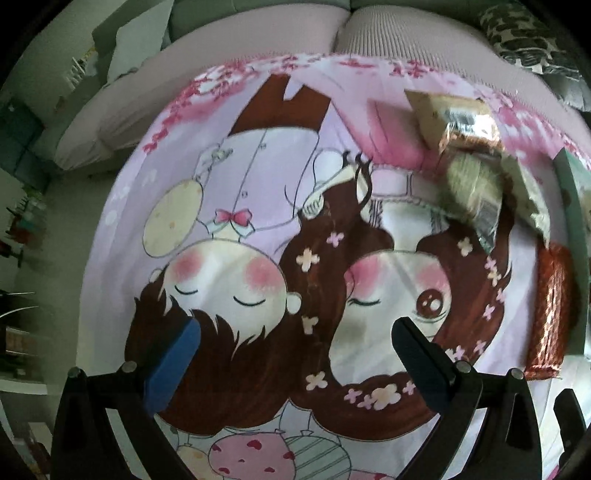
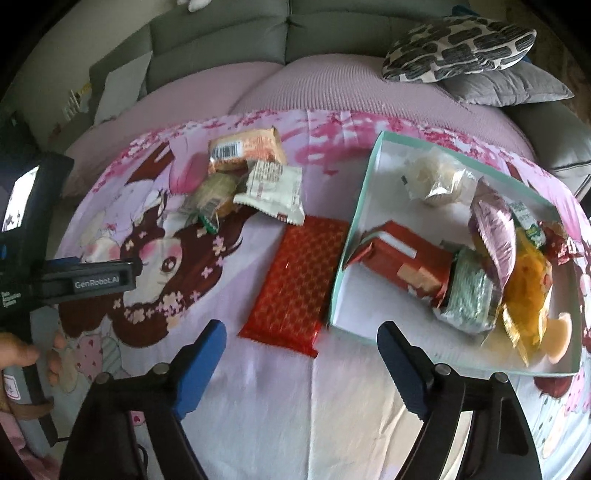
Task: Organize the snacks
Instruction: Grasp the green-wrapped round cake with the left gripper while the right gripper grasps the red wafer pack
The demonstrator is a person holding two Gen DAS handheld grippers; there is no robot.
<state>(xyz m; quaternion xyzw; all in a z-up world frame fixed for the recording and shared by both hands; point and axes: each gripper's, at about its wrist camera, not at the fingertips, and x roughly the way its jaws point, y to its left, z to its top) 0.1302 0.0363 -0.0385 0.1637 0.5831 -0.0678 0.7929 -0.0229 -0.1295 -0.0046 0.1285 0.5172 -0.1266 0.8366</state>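
Observation:
A mint-edged box (image 2: 354, 206) sits at the right on the cartoon-print cloth and holds several snack packs. A long red patterned pack (image 2: 295, 284) lies just left of the box; it also shows in the left wrist view (image 1: 550, 314). Farther back lie an orange pack (image 2: 247, 147), a white pack (image 2: 273, 192) and a greenish pack (image 2: 212, 195). My right gripper (image 2: 301, 347) is open and empty, just in front of the red pack. My left gripper (image 1: 295, 354) is open and empty over bare cloth, left of the snacks; its body (image 2: 88, 282) shows in the right wrist view.
The cloth (image 2: 280, 406) covers a pink surface in front of a grey sofa (image 2: 221, 33). A patterned cushion (image 2: 458, 48) and a grey cushion (image 2: 509, 85) lie at the back right. Shelves (image 1: 18, 258) stand at the far left.

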